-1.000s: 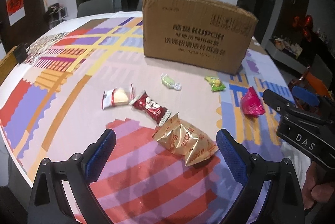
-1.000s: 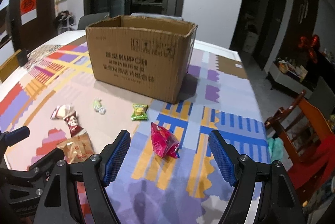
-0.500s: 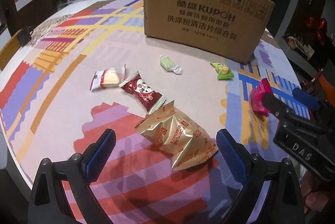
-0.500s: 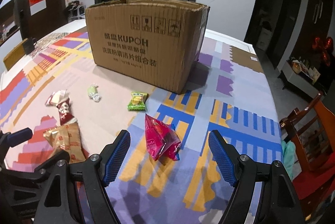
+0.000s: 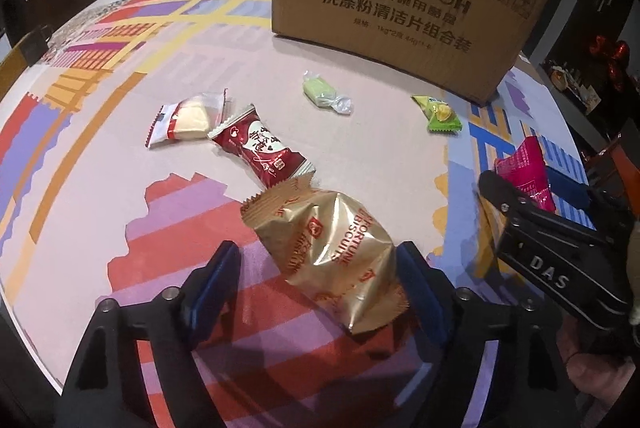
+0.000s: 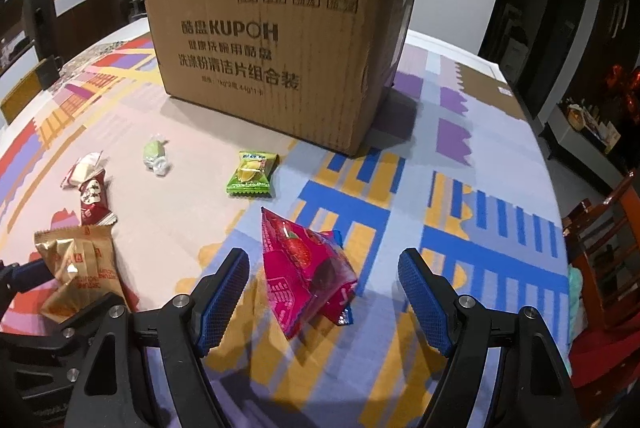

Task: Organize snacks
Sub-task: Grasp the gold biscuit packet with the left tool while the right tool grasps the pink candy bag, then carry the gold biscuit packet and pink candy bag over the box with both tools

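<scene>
Six wrapped snacks lie loose on the patterned tablecloth (image 5: 120, 131), all in front of the cardboard box (image 5: 404, 7), which I take to be where they go.

Gold biscuit packet (image 5: 328, 252): nearest the left gripper (image 5: 318, 292), lying flat, its lower half between the two blue pads. Fingers wide apart, neither pad visibly pressing the wrapper; nothing held. The straddle looks like a set-up for a pinch across the packet's puffed middle.

Pink packet (image 6: 304, 268): standing up in a peaked, tent-like shape between the pads of the right gripper (image 6: 324, 292). Jaws fully spread, clear of the foil on both sides; nothing held. The raised ridge gives the pads something to close on.

Farther out, untouched: red packet (image 5: 260, 151) touching the gold one's upper corner; white-and-red packet (image 5: 184, 119) just beside it; pale green candy (image 5: 324, 93) and green packet (image 5: 440, 113) nearer the box.

Judgement: early stage, both tools positioned for simultaneous grasps. Risk: slippery, air-filled wrappers may squirt out as the pads close.
</scene>
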{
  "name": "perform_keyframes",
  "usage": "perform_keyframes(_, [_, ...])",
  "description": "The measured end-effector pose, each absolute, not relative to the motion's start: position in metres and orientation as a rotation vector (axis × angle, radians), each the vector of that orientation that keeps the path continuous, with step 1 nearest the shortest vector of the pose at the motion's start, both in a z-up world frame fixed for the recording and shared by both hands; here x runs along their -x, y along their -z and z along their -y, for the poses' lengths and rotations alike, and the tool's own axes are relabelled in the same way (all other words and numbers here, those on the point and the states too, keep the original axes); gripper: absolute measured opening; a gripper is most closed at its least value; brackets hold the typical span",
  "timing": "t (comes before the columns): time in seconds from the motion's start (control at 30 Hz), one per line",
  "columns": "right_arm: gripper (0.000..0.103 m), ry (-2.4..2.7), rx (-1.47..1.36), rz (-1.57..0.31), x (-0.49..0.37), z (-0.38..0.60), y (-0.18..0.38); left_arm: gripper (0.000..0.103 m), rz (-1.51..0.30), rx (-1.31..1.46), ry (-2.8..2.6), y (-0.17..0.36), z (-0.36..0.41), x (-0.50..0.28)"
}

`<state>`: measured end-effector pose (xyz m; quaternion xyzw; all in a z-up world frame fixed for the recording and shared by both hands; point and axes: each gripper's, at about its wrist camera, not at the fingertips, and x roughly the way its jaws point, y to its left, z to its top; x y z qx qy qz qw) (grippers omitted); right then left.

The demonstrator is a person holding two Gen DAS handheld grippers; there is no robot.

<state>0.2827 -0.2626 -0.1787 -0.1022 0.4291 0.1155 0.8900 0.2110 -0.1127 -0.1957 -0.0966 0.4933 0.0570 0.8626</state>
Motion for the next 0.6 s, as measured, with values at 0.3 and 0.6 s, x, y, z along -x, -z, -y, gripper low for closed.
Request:
perform_keyframes(0.3, [0.044,-0.257,0.154,-0.932,-0.286,0.265,0.186,0.05,-1.024,0.197,-0.065,0.192,0.115,-0.208])
perform_keyframes(0.6, [0.042,-0.246,0.143,-0.913,-0.275,0.263,0.178,0.042,-1.015,0.18,-0.053,0.185,0.113,-0.202])
